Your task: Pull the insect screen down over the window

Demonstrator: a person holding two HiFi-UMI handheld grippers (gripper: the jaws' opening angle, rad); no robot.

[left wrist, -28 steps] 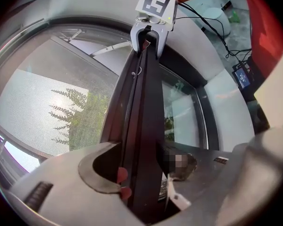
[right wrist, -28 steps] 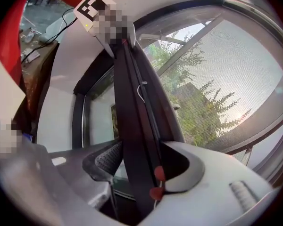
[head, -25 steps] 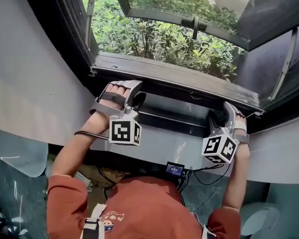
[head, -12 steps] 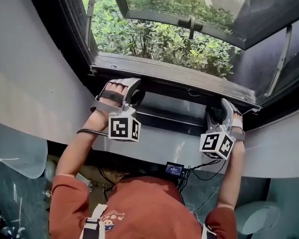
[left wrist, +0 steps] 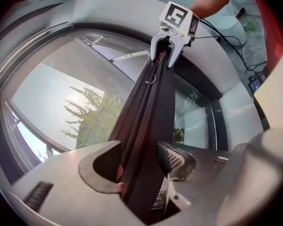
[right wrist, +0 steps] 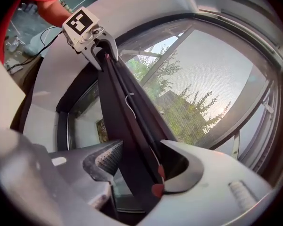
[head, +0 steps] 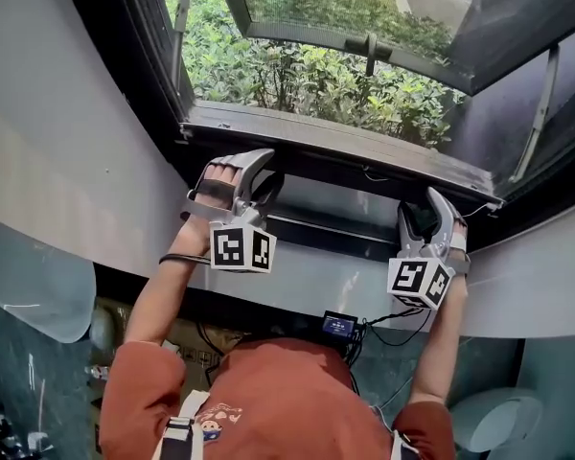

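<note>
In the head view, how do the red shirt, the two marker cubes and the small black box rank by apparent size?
1. Red shirt
2. Left cube and right cube, about alike
3. Black box

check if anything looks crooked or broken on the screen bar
Nothing stands out. The screen bar looks straight and undamaged, with the left gripper and right gripper both shut on it.
</note>
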